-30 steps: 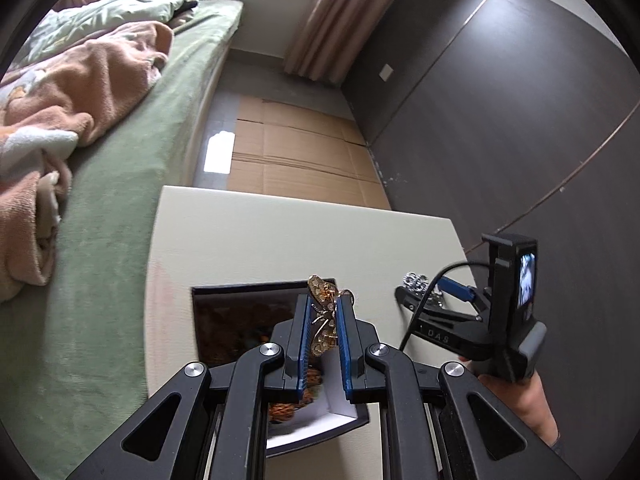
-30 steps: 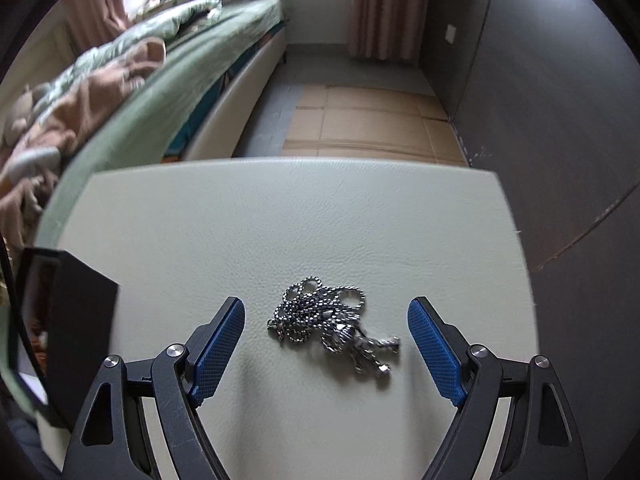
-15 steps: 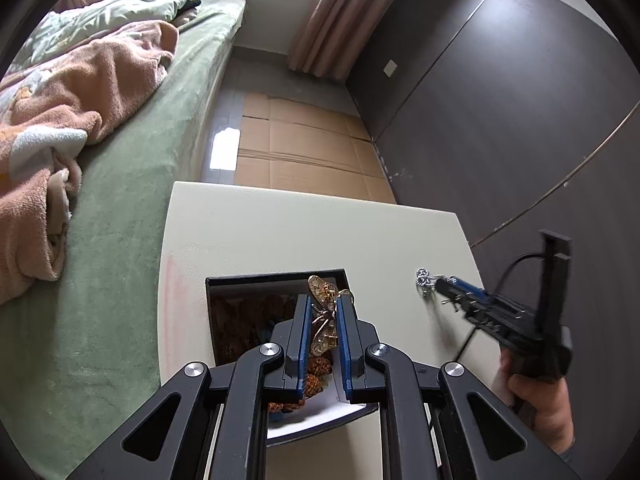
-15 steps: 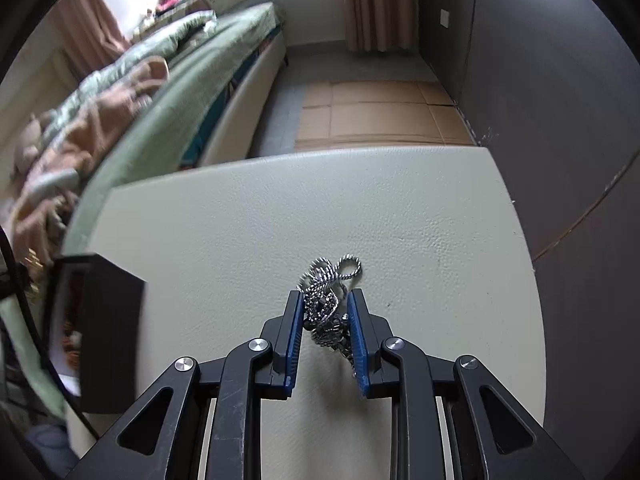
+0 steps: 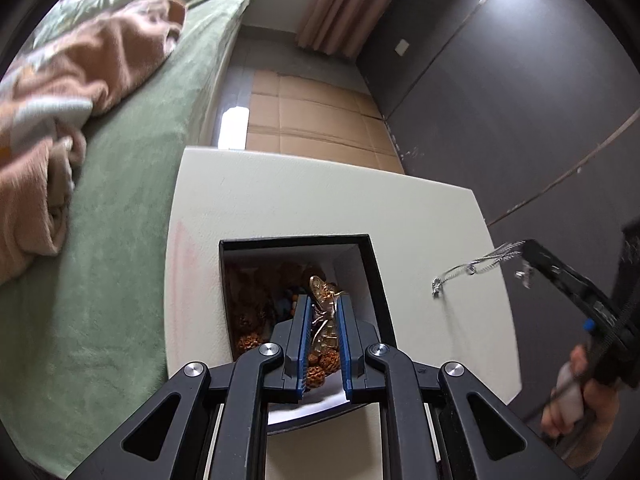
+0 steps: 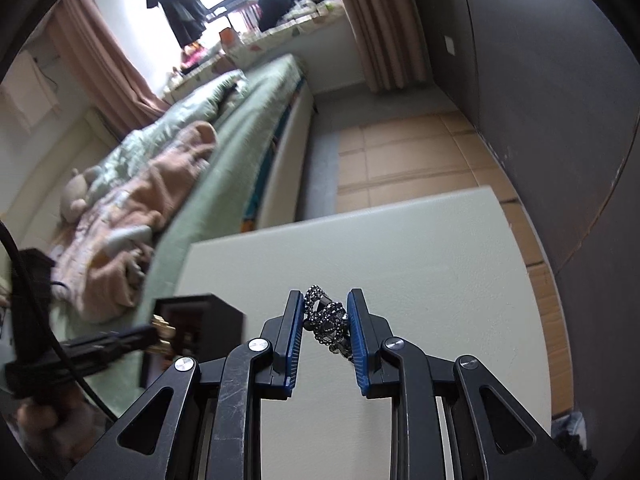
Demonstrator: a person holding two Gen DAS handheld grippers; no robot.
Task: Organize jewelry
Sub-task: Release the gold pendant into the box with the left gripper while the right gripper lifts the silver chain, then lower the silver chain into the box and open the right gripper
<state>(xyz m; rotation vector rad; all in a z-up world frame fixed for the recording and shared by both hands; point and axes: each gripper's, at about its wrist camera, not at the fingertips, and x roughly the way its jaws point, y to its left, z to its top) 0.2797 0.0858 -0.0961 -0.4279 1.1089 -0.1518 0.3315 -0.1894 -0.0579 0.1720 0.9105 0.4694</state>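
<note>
Right wrist — hand-held gripper [image 6: 325,320] gripping chain [image 6: 326,320]

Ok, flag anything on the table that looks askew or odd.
Only the silver ball-chain necklace: the right gripper pinches it bunched, one loop trailing loose over the cream table. The black jewelry box sits square.

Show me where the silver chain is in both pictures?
Left wrist view: the silver chain dangles at the right, over the table's edge, from the right gripper.
Right wrist view: the chain is bottom centre, pinched between that gripper's blue pads.
Shared landmark: the black box, centre in the left wrist view, lower left in the right wrist view.
</note>
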